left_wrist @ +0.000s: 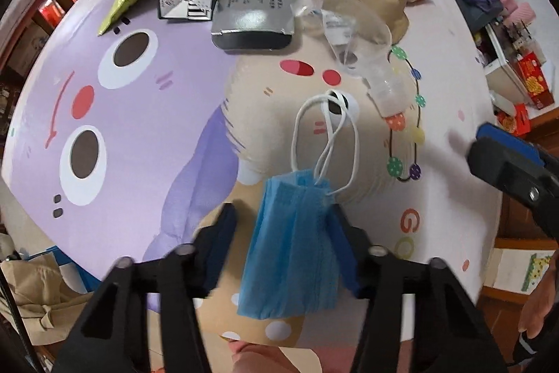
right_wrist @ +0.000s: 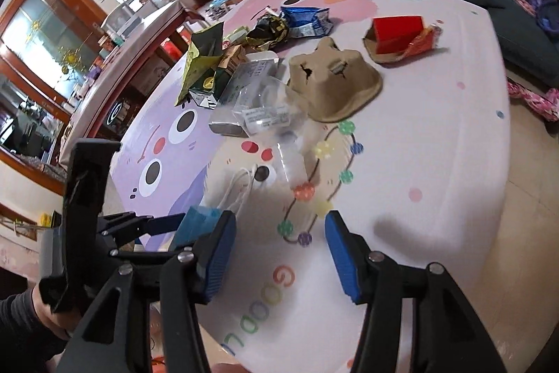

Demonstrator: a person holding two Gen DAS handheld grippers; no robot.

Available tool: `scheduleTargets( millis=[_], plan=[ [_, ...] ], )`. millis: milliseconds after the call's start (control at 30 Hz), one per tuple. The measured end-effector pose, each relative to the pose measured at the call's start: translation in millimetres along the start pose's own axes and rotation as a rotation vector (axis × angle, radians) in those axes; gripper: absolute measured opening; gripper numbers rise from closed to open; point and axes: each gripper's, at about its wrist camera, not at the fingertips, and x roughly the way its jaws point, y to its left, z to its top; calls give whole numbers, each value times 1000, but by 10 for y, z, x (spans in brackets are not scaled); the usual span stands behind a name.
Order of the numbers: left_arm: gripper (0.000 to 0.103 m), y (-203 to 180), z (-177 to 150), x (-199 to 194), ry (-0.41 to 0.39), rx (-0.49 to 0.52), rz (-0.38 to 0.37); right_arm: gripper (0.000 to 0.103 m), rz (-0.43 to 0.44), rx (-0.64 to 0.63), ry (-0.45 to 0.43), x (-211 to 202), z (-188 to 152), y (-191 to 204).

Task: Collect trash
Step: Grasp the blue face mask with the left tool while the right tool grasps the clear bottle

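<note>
Left gripper [left_wrist: 281, 233], jaws released around the face mask [left_wrist: 291, 247], may drop it; right gripper [right_wrist: 279, 254] jaws released, empty.

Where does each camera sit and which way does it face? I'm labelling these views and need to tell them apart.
Left wrist: on the left hand-held gripper, looking down its open fingers at the blue face mask between them; the right hand-held gripper shows at the right edge.
Right wrist: on the right hand-held gripper, open and empty, facing across the table; the left hand shows beside it.
Shared: mask, egg carton, clear plastic bottle.
</note>
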Motion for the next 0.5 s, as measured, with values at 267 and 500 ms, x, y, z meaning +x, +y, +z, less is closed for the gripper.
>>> scheduleTargets(
  millis=[267,500],
  plan=[
    [7,70,173,-153,-63,-63,21,53,14,-46,21,279,285,17],
    [7,350,323,-349,-120,-188,10,42,-34,-101,80,605,436,75]
  ],
)
